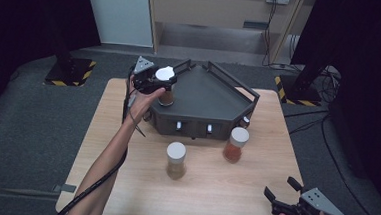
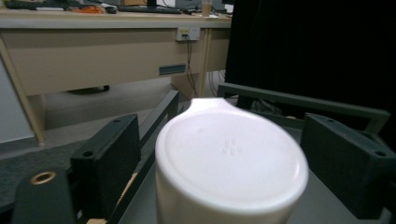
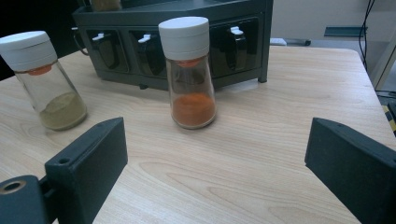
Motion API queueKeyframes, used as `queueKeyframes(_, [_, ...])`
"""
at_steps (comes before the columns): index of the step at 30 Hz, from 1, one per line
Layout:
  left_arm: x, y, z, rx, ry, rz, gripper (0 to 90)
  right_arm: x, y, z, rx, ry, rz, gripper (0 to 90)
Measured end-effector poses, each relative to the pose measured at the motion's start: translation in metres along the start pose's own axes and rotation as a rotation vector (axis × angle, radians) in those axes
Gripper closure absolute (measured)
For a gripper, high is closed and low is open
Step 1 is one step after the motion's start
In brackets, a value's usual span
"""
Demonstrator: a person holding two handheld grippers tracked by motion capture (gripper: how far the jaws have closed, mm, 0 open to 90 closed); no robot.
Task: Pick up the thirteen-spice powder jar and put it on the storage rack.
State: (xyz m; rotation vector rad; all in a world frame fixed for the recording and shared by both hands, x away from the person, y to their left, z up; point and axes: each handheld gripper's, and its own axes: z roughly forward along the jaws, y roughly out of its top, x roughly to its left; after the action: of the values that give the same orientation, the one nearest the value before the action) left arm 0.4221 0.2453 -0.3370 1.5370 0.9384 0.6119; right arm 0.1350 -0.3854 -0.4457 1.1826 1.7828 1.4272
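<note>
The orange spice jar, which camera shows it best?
The right gripper view: the orange spice jar stands close and whole on the table, white cap and orange powder plain. The high view shows it small, in front of the rack.

The dark rack (image 1: 206,101) stands at the far middle of the wooden table (image 1: 213,189). Raised rails along the rack's back and right edges bar entry from those sides. On its top, the left front corner is taken by a white-capped jar (image 1: 166,86) with the left gripper (image 1: 173,76) astride the cap; the rest of the top lies open. In front of the rack stand two jars: a greenish one (image 1: 176,159) and an orange one (image 1: 236,144), with a passable gap between them. The right gripper (image 1: 278,189) sits near the front right, well apart from the rack, with bare tabletop ahead.
</note>
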Motion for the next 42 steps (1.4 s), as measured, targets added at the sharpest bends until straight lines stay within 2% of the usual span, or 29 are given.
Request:
queueKeyframes(6, [0.002, 0.009, -0.011, -0.027, -0.019, -0.003, 7.2, 0.0, 0.0, 0.0, -0.001, 0.001, -0.002, 5.6])
queueKeyframes(11, [0.003, 0.018, -0.023, -0.039, -0.034, 0.015, 6.0, 0.001, 0.0, 0.0, 0.0, 0.002, -0.004, 5.6])
queueKeyframes(18, [0.002, 0.027, -0.045, -0.053, -0.055, 0.05, 4.3, 0.001, 0.0, 0.0, -0.002, 0.003, -0.006, 5.6])
queueKeyframes(23, [0.002, 0.03, -0.062, -0.042, -0.072, 0.087, 3.5, 0.002, 0.001, 0.0, -0.001, 0.004, -0.007, 5.6])
queueKeyframes(30, [0.005, 0.024, -0.086, -0.044, -0.089, 0.108, 2.7, 0.002, 0.001, 0.0, 0.002, 0.002, -0.011, 5.6])
queueKeyframes(36, [0.005, 0.015, -0.107, -0.053, -0.091, 0.11, 2.7, 0.003, 0.001, 0.0, 0.003, 0.0, -0.016, 5.5])
queueKeyframes(42, [0.006, 0.006, -0.127, -0.066, -0.112, 0.116, 2.5, 0.003, 0.002, 0.001, 0.005, -0.002, -0.019, 5.6])
